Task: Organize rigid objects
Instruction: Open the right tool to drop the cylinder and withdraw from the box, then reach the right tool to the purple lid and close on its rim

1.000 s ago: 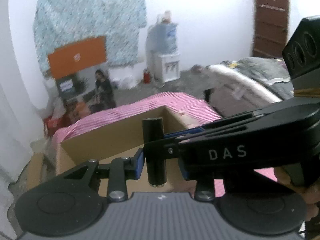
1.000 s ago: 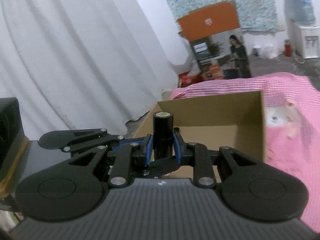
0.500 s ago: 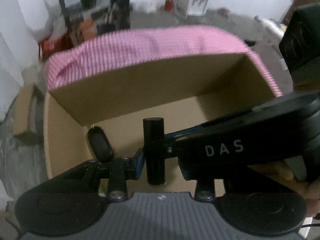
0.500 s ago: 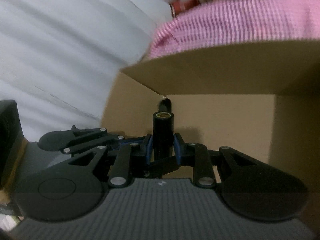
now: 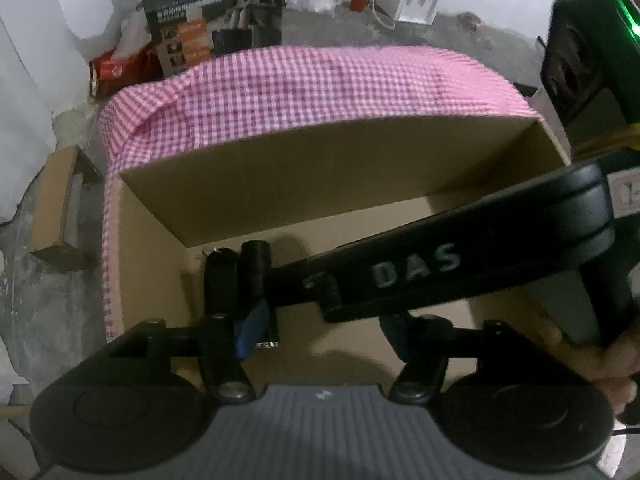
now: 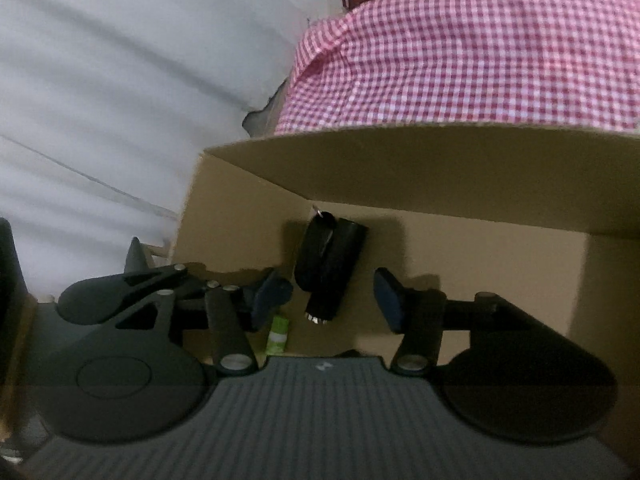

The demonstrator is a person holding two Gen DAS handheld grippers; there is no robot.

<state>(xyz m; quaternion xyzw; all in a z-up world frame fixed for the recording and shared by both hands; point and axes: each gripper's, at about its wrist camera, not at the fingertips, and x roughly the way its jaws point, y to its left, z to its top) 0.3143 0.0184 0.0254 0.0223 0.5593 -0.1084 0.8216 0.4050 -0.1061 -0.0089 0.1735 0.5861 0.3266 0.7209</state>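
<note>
While both sets of tongs hang over an open cardboard box (image 6: 440, 264), their jaws have just been opening and neither presses on anything. Nearest, the right tongs (image 6: 332, 300) stand apart, with a black cylinder (image 6: 334, 272) lying loose on the box floor between the blue pads but touching neither. Leaning against it on its left is a flatter black oval object (image 6: 314, 254), perhaps a key fob. A small green and white item (image 6: 278, 332) lies just beside the left pad. In the left wrist view, the left tongs (image 5: 328, 320) are also spread, with the same cylinder (image 5: 254, 268) ahead of them. I judge it light, stiff, smooth and prone to rolling, so it is best pinched across its middle. Beyond the box's far wall lies a pink checked cloth (image 5: 320, 92) covering the desk.
</note>
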